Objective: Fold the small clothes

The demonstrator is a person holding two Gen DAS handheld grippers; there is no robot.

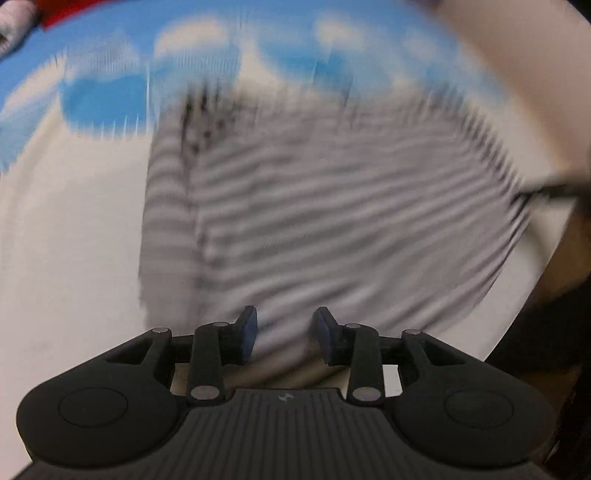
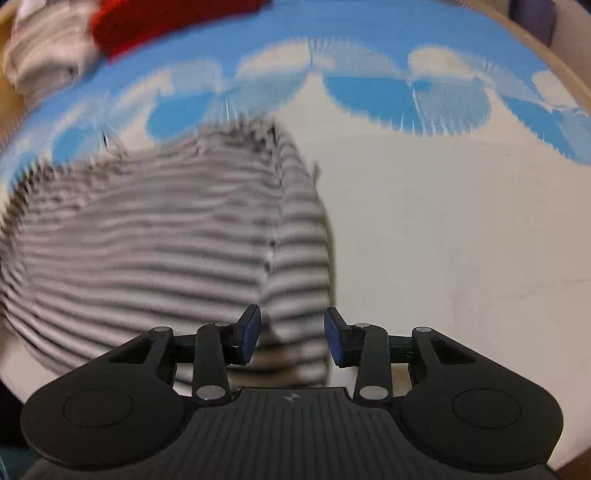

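A grey-and-white striped garment [image 1: 314, 221] lies on a white surface with a blue cloud print [image 1: 74, 240]. Both views are motion-blurred. My left gripper [image 1: 285, 334] is open above the garment's near edge, nothing between its pads. In the right wrist view the same striped garment [image 2: 166, 251] fills the left half, with a vertical fold or seam line near its right side. My right gripper [image 2: 292, 338] is open above the garment's near right corner, holding nothing.
A red cloth [image 2: 162, 22] and a pale crumpled cloth [image 2: 48, 48] lie at the far left edge of the surface. A person's arm or a beige shape [image 1: 528, 92] fills the upper right of the left wrist view. The surface's right edge [image 1: 535, 266] drops off there.
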